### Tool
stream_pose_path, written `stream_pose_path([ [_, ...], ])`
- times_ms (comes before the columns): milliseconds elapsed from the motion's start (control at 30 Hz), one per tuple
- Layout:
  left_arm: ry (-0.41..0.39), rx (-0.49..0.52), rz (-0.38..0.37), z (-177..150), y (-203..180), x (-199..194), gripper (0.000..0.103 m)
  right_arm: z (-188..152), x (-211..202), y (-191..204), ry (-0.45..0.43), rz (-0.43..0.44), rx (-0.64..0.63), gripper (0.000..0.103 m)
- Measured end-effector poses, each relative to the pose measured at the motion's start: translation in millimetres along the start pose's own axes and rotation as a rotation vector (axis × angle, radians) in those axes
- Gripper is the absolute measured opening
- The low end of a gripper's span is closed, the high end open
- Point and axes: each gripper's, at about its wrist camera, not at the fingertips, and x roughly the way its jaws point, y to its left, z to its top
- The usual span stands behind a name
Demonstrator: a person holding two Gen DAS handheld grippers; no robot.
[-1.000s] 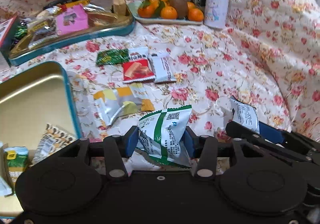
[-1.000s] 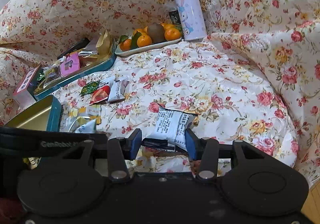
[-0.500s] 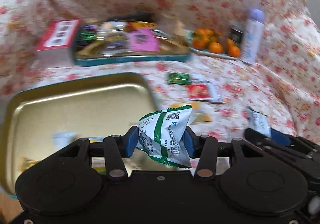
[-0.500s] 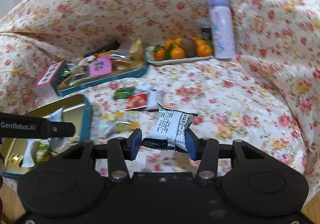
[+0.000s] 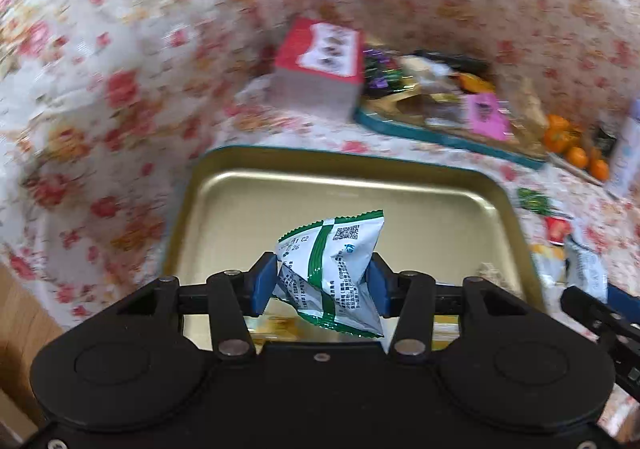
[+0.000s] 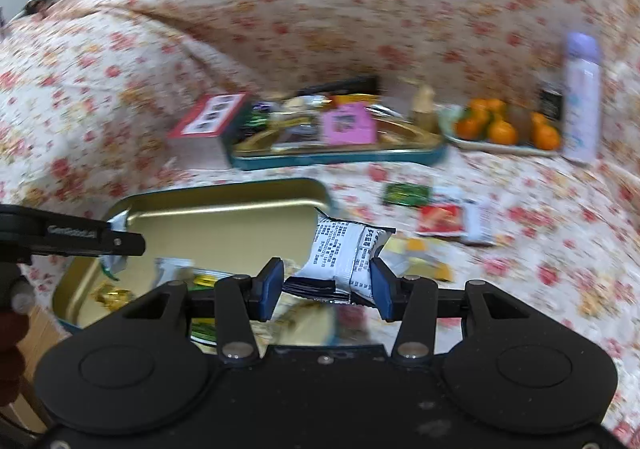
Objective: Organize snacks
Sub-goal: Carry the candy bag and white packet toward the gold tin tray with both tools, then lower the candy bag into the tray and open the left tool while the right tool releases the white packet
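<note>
Green-and-white snack packet (image 5: 332, 273), printed with a QR code and small unreadable text, clamped upright in left claw (image 5: 322, 285), long axis vertical, serrated top edge up; held over gold tin tray (image 5: 344, 185). Black-and-white packet (image 6: 344, 255), dense print unreadable, clamped in right claw (image 6: 326, 287), tilted, long axis running up and left, near tray's right edge. Lettering "GenRobot" partly legible on left claw body in right wrist view. Versus half a second ago: both claws swung left, tray now centred under left claw. Red box (image 5: 320, 69), second tray (image 6: 340, 157), oranges (image 6: 504, 129), bottle (image 6: 582, 93) behind on floral cloth (image 6: 320, 9).
</note>
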Motion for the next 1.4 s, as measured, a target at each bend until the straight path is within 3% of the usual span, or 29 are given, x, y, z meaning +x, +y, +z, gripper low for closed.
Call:
stream_pose_path([
  [167, -0.003, -0.016, 0.05, -0.7, 18.9, 6.0, 0.055, 9.3, 16.6, 31.2, 0.024, 0.061, -0.03, 0.049],
  [500, -0.026, -0.034, 0.013, -1.0, 35.8, 0.9, 0.056, 17.6, 49.9, 72.6, 0.058, 0.105, -0.085, 0.049],
  [933, -0.043, -0.083, 0.027, 1.4, 47.4, -5.8, 0.056, 24.2, 79.7, 94.3, 0.083, 0.129, -0.094, 0.049],
  [1400, 0.007, -0.093, 0.052, 1.9, 47.6, -0.8, 0.055, 35.5, 115.2, 103.9, 0.108, 0.095, -0.143, 0.05],
])
